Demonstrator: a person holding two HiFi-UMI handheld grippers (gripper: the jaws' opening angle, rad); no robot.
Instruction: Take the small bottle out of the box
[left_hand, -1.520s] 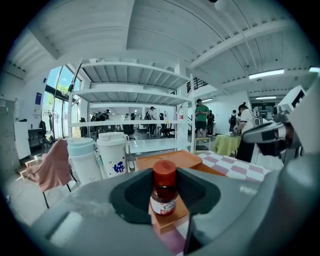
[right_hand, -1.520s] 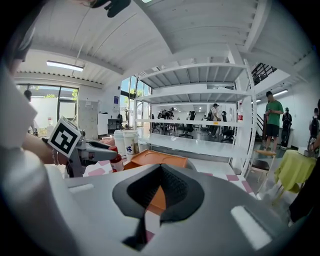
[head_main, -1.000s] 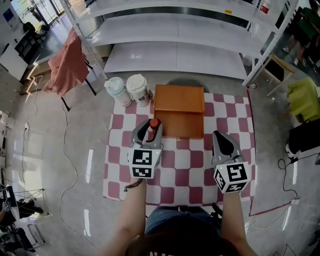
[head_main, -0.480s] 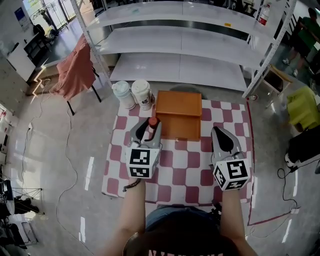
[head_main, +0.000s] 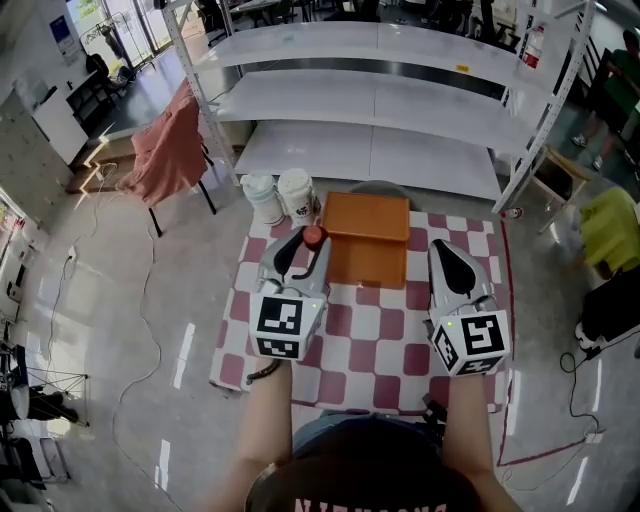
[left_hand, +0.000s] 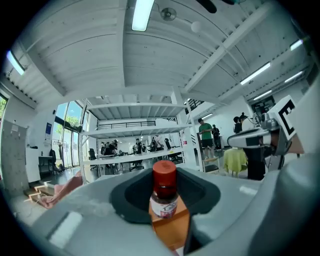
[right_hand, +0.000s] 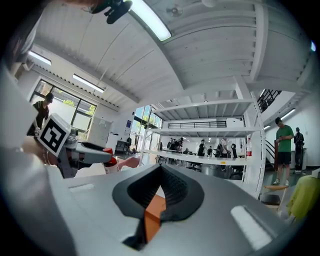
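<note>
My left gripper clamps the small bottle upright by its body, probably so nothing spills, out at the closed box's 9 o'clock. At 3 o'clock, my right gripper is closed on nothing, seemingly spare.

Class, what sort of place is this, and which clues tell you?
Probably a large open workshop or office hall, not a home: tall white metal shelving, a high ceiling with strip lights, and people at desks in the background.
</note>
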